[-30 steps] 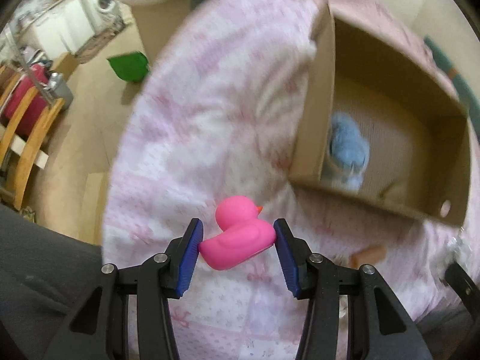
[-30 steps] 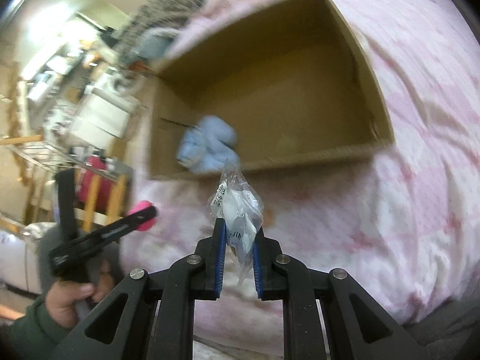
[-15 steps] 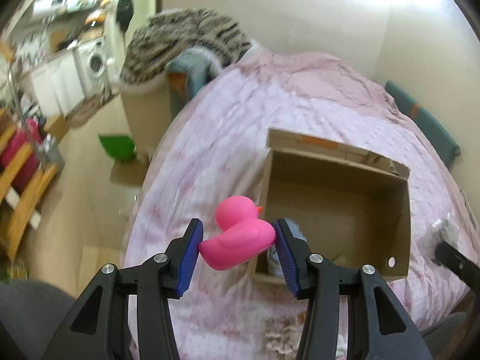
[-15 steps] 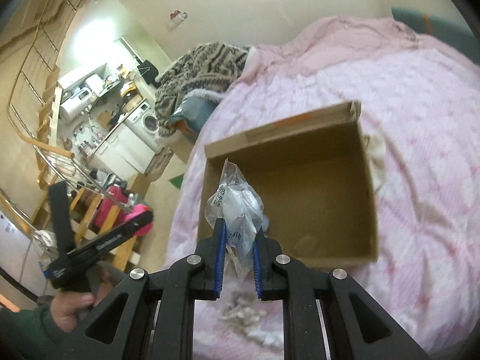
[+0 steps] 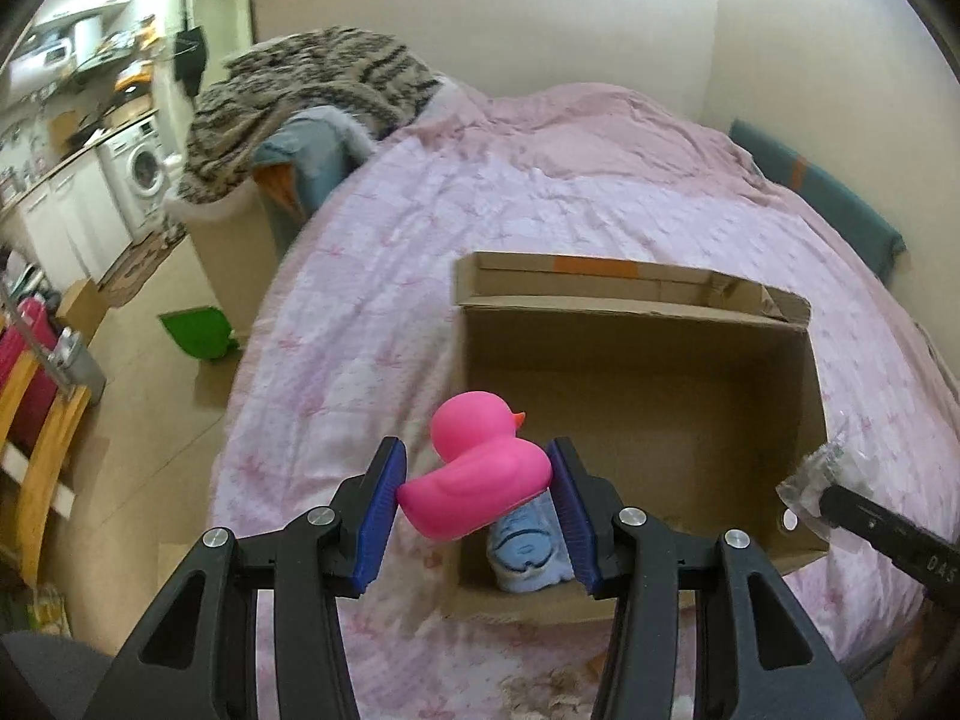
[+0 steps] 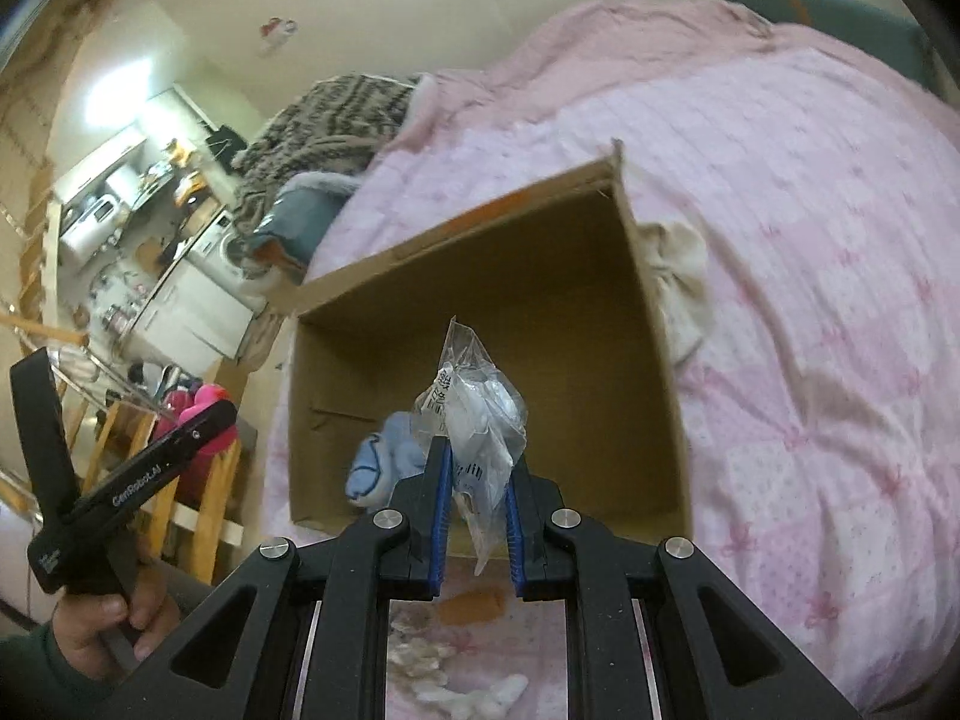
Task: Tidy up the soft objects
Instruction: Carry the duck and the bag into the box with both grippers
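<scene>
My left gripper [image 5: 477,474] is shut on a pink rubber duck [image 5: 477,474] and holds it above the near left corner of an open cardboard box [image 5: 636,372]. My right gripper [image 6: 477,474] is shut on a clear plastic bag with white contents [image 6: 480,414] and holds it over the box's near edge [image 6: 660,360]. A blue plush toy [image 5: 525,552] lies in the near left corner of the box; it also shows in the right wrist view [image 6: 381,462]. The left gripper and duck show at the left of the right wrist view [image 6: 198,420].
The box sits on a bed with a pink quilt [image 5: 540,192]. A beige cloth [image 6: 678,276] lies by the box's right side. White fluffy bits [image 6: 432,660] and a small orange piece [image 6: 474,606] lie on the quilt in front of the box. A striped blanket [image 5: 312,78] is piled at the bed's far left.
Both grippers have pulled back and up from the box, so the whole box and bed now show. The duck and the bag stay held.
</scene>
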Demonstrator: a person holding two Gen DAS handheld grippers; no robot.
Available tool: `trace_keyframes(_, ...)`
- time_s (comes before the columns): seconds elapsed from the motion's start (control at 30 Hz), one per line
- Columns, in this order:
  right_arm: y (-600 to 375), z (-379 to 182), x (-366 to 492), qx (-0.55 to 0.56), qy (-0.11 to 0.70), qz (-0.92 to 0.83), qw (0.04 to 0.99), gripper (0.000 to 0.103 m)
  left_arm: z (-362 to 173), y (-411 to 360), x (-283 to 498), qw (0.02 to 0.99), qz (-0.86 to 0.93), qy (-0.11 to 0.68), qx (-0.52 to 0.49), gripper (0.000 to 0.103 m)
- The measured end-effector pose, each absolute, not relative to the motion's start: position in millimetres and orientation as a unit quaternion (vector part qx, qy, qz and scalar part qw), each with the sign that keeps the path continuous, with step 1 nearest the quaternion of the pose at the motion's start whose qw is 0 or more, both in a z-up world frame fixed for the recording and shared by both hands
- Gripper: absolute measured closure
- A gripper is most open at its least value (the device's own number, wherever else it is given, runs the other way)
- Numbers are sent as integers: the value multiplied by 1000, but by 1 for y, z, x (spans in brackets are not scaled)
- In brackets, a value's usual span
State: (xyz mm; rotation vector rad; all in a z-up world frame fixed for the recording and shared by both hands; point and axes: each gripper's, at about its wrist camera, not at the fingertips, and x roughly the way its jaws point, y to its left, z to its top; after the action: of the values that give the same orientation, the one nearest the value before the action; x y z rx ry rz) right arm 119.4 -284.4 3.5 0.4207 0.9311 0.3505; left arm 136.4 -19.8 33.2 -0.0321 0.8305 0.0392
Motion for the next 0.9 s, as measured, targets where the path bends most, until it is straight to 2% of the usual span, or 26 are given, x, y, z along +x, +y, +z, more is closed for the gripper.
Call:
trace_keyframes(0.3,-284,-8,130,190,462,140,855,86,4,-55,159,918,-25,395,14,58)
trace_keyframes(0.47,-276,-25,133,156,493,126,846,86,-22,-57,165,907,-36,419,1,58)
trace_keyframes(0.9,-244,-55,133,72,549,117,825,86,-37,-63,164,904,-54,424,24,58)
